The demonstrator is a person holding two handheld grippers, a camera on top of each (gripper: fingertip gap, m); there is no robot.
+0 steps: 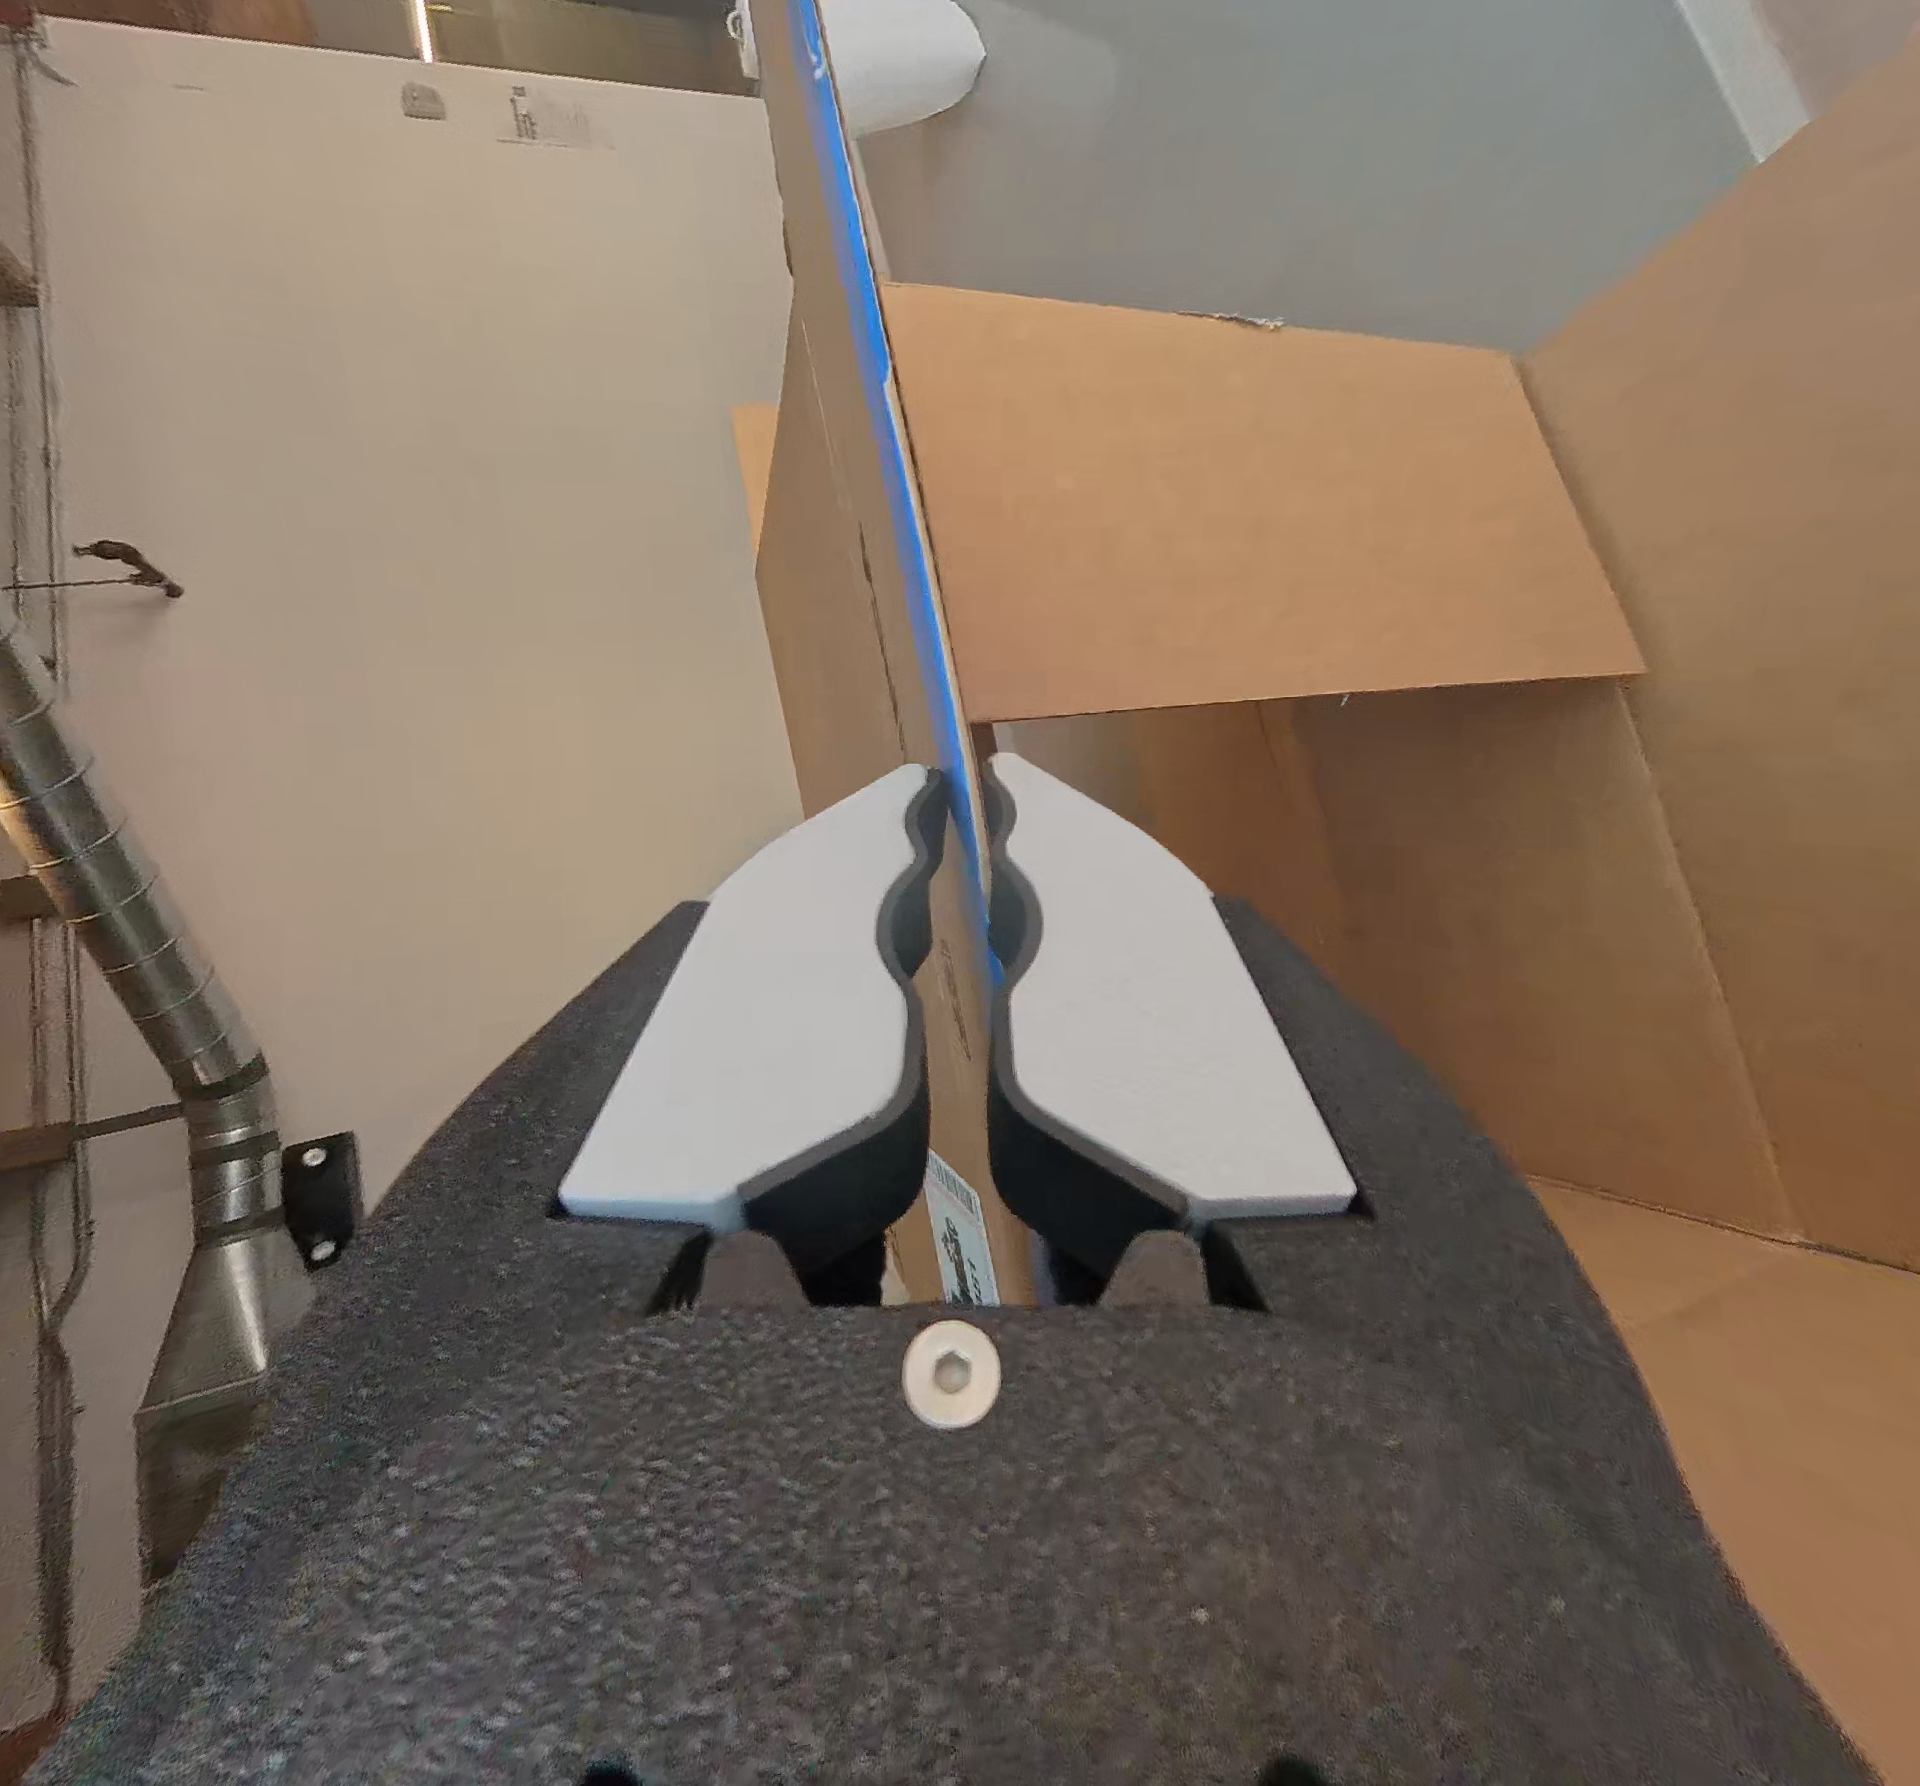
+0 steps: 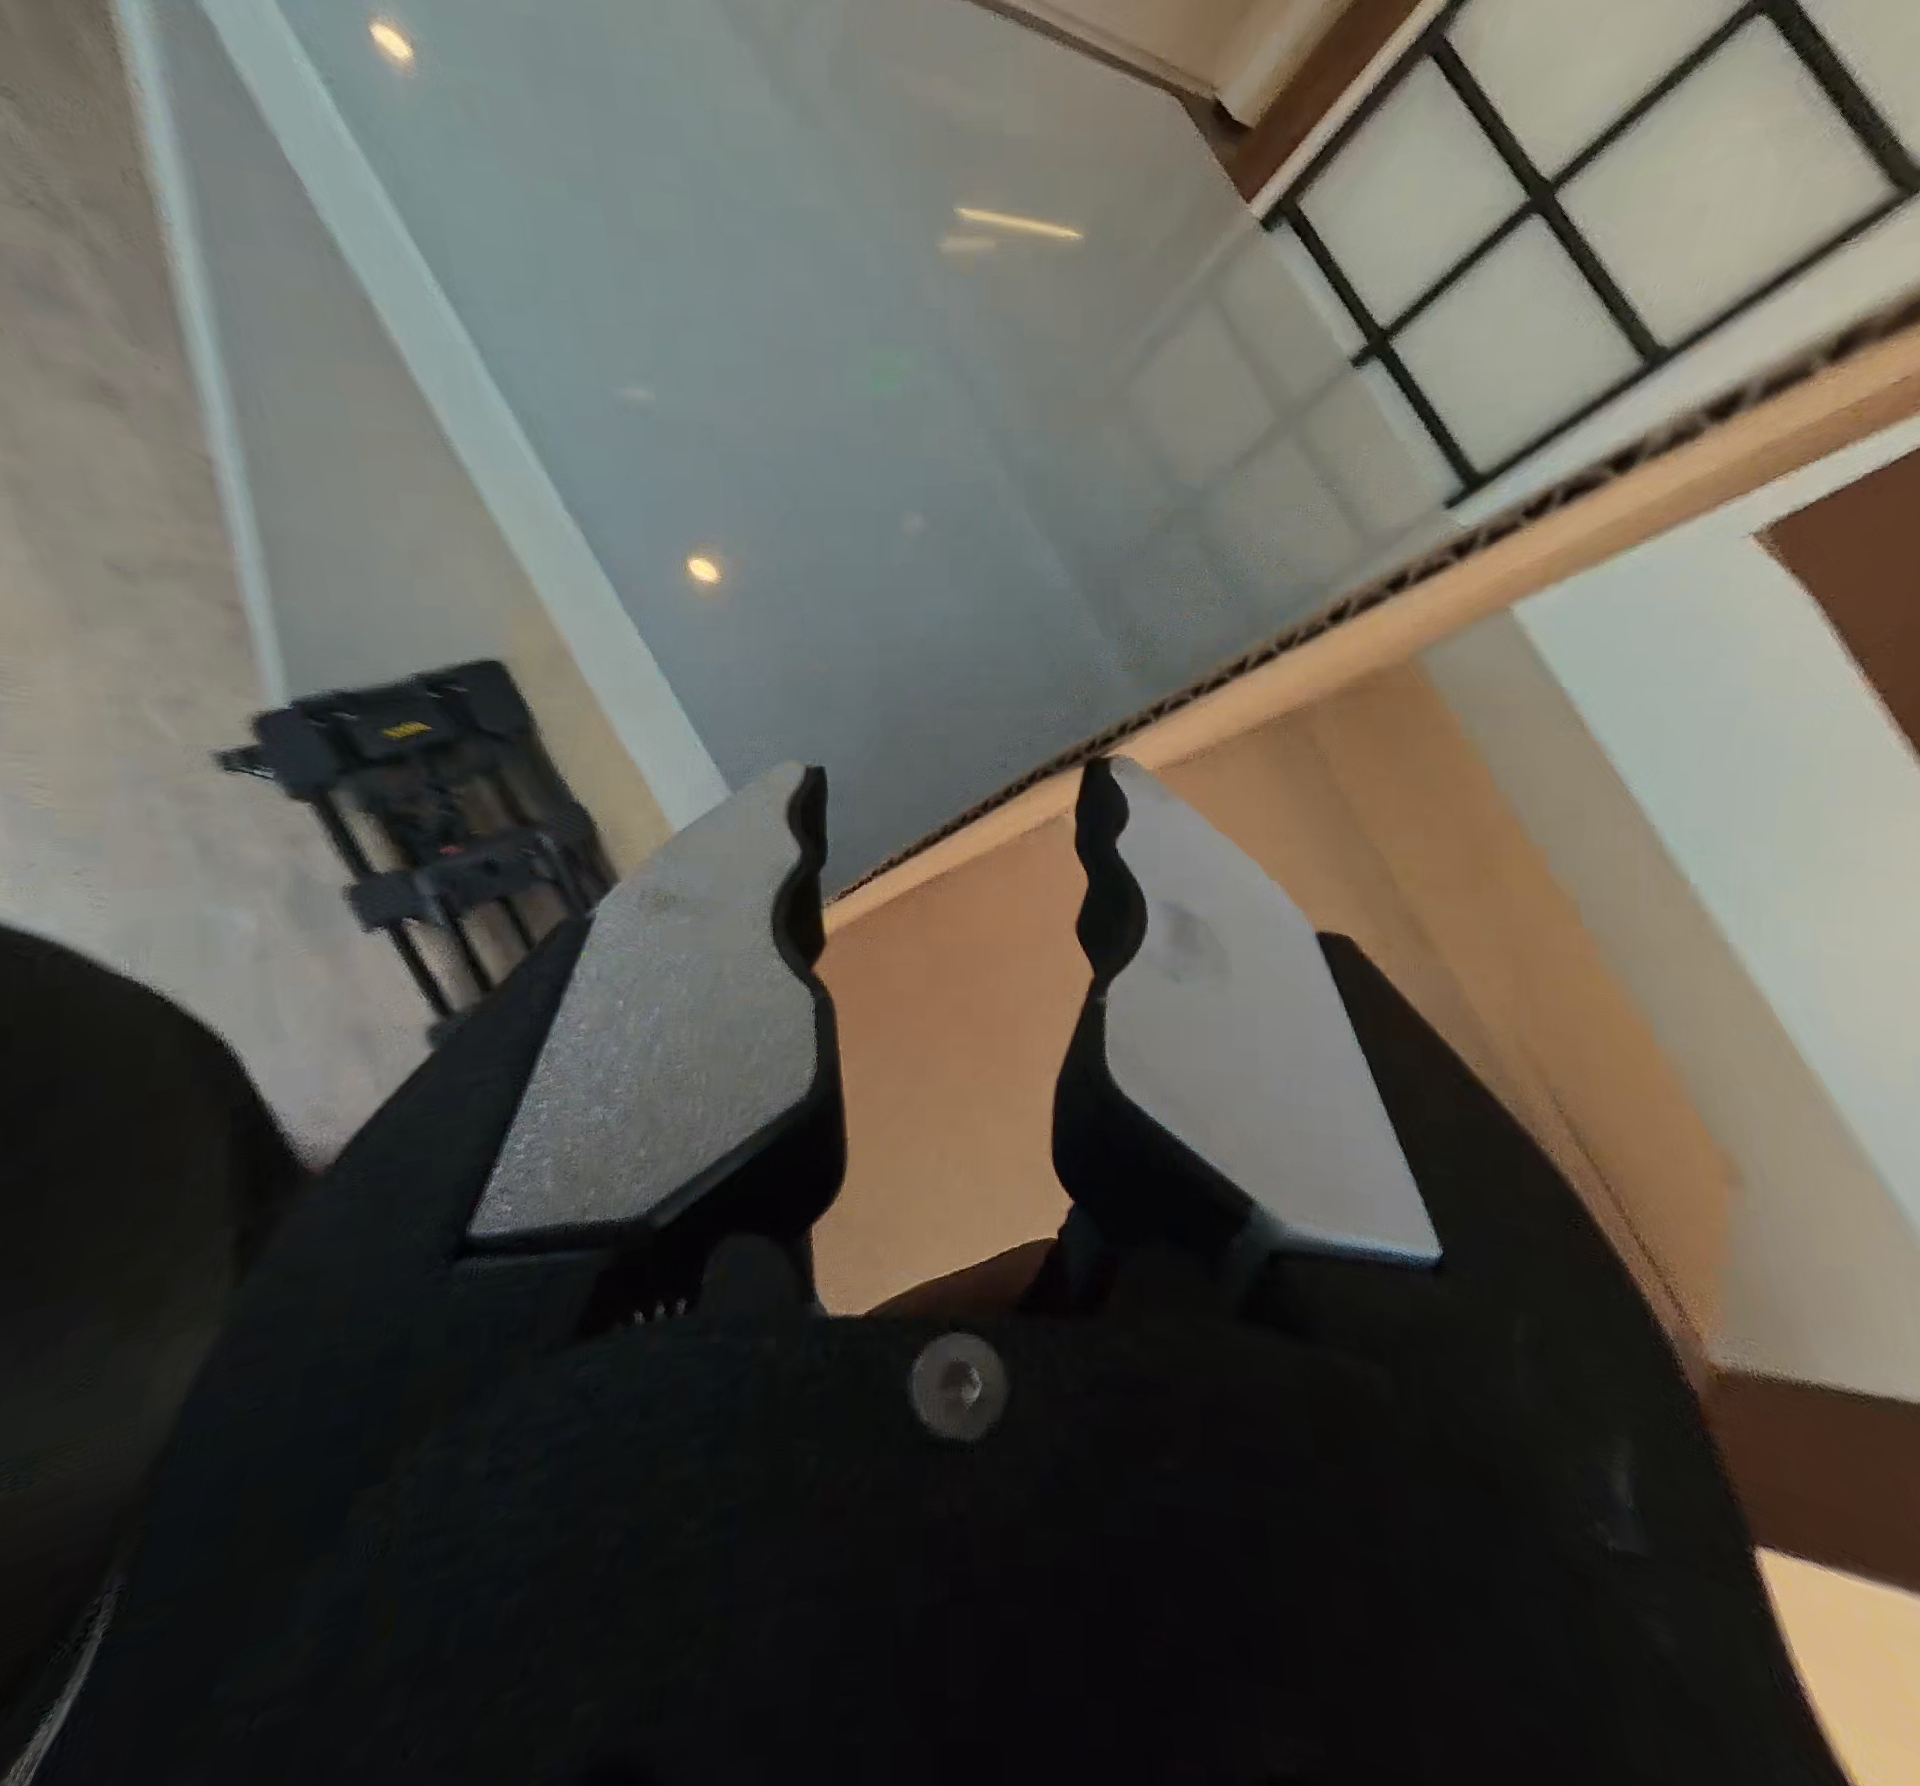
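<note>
My left gripper (image 1: 963, 780) is shut on a tall cardboard flap (image 1: 831, 448) with a blue stripe along its edge; the flap stands upright between the fingers and runs up out of the frame. It belongs to a large open brown cardboard box (image 1: 1299, 510), whose other flaps and inner walls fill the right half of the left wrist view. My right gripper (image 2: 951, 780) is open and empty, tilted upward. Its fingertips sit just in front of the corrugated edge of a cardboard flap (image 2: 1351, 614) that crosses the right wrist view diagonally, not touching it.
A white panel (image 1: 416, 489) and a silver flexible duct (image 1: 114, 905) stand at the left. A white paper roll (image 1: 894, 53) hangs behind the flap. In the right wrist view are a grey glass wall (image 2: 779, 282), a black-framed window grid (image 2: 1610, 178) and a black stand (image 2: 436, 801).
</note>
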